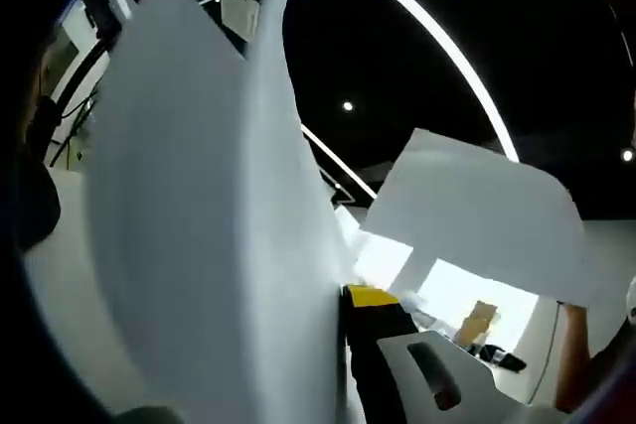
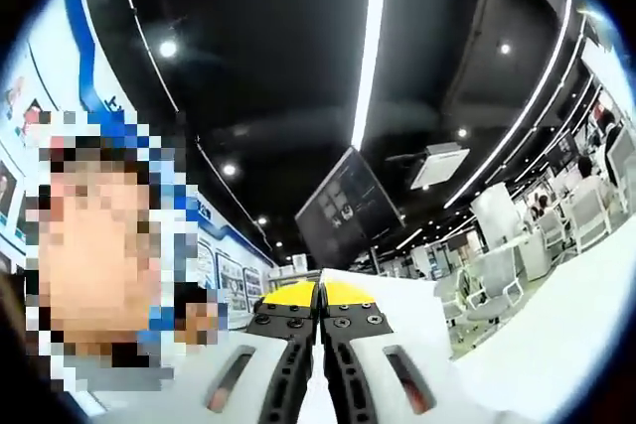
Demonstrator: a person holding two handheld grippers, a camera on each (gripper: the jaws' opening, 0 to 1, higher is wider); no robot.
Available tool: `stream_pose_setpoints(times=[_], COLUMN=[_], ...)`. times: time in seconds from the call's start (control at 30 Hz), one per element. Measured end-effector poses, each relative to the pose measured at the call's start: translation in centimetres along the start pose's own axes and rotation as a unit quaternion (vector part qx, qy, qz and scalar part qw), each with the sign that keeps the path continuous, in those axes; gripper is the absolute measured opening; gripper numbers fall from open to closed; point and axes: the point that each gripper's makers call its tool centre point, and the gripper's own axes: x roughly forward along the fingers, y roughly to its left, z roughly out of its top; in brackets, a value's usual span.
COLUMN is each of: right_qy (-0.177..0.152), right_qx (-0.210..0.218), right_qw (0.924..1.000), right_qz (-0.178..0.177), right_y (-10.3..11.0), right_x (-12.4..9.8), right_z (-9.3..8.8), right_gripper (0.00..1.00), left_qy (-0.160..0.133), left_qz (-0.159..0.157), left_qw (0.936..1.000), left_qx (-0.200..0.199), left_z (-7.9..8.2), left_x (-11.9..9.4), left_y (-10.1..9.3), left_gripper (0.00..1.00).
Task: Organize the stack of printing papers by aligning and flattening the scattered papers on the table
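Paper is right up in the left gripper view, a big white sheet standing on edge and curling, w/ a second sheet held up further right by the other gripper's hand. Left gripper is mostly behind the sheet, so can't tell if its jaws are apart or together. Right gripper has yellow-tipped jaws pressed together on a thin white paper edge, pointing up toward a dark ceiling w/ light strips.
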Motion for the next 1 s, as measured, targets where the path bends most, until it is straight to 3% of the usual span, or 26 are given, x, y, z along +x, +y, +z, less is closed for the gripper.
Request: stream_pose_setpoints(times=[0.27,0.37,0.57,0.8,1.0], right_qy=[0.001,-0.008,-0.034,-0.034,-0.060], right_qx=[-0.005,0.023,0.026,0.055,0.082], right_qw=[0.9972,0.9935,0.9856,0.9782,0.9726], right_qz=[-0.075,-0.111,-0.164,-0.198,-0.209], right_y=[-6.6,-9.6,-13.7,-17.4,-19.2], right_x=[-2.8,-4.4,-6.7,-8.6,-9.9], right_z=[-3.1,-4.8,-6.4,-8.9,-9.8], right_gripper=[0.00,0.00,0.00,0.00,0.00], left_qy=[-0.001,-0.002,0.000,0.000,0.000], left_qz=[0.000,0.000,0.001,0.001,0.002], left_qw=[1.0000,1.0000,1.0000,1.0000,1.0000], left_qx=[-0.002,-0.003,-0.002,-0.002,-0.002], left_z=[0.1,0.2,0.1,0.2,0.2], left_x=[-0.1,-0.1,0.0,0.1,0.1], left_y=[0.1,0.2,0.2,0.3,0.3], left_gripper=[0.07,0.07,0.07,0.07,0.07])
